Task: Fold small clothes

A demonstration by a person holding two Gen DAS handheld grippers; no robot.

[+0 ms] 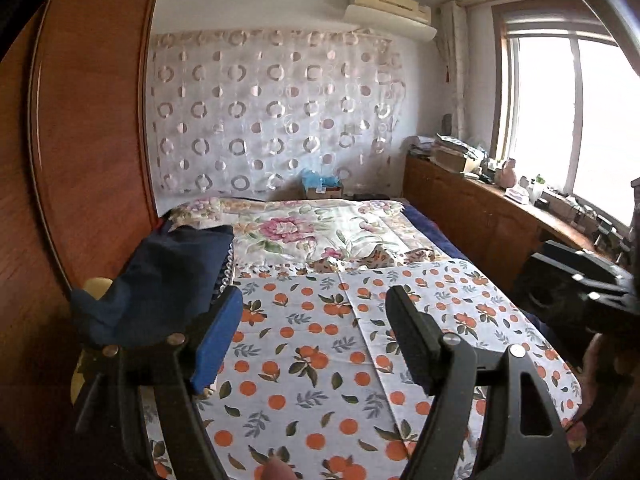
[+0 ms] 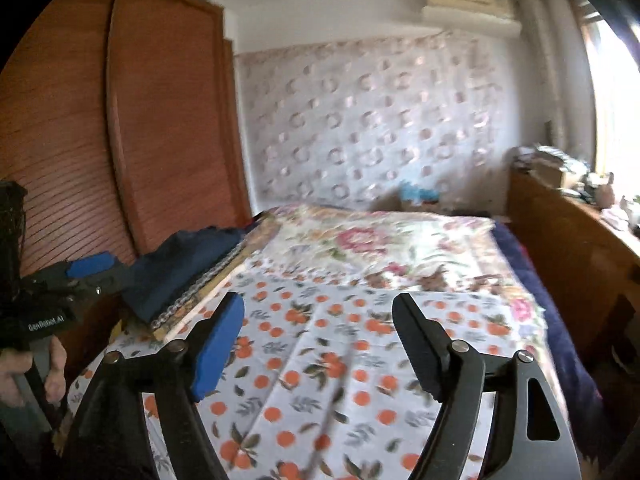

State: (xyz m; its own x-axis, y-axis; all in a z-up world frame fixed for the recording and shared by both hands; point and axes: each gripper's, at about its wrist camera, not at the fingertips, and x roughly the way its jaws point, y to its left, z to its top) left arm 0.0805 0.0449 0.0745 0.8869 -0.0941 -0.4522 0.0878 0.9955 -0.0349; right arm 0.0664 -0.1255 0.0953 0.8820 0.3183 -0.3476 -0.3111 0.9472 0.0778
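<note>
A dark navy garment (image 1: 172,280) lies bunched at the bed's left edge, just beyond my left gripper's blue-padded finger (image 1: 220,340). My left gripper (image 1: 316,320) is open over an orange-print cloth (image 1: 312,360), with nothing between its fingers. In the right wrist view my right gripper (image 2: 320,320) also stands open and empty above the same orange-print cloth (image 2: 320,380). The navy garment (image 2: 180,272) is to its left. Beyond that, a hand (image 2: 24,368) holds the left gripper (image 2: 80,276). The right gripper's body (image 1: 580,284) shows at the right edge of the left wrist view.
A wooden wardrobe (image 1: 88,140) stands close on the left. A floral quilt (image 1: 304,232) covers the far half of the bed. A low wooden cabinet (image 1: 480,216) with clutter runs under the window on the right. A cardboard box (image 1: 322,188) sits at the bed's head.
</note>
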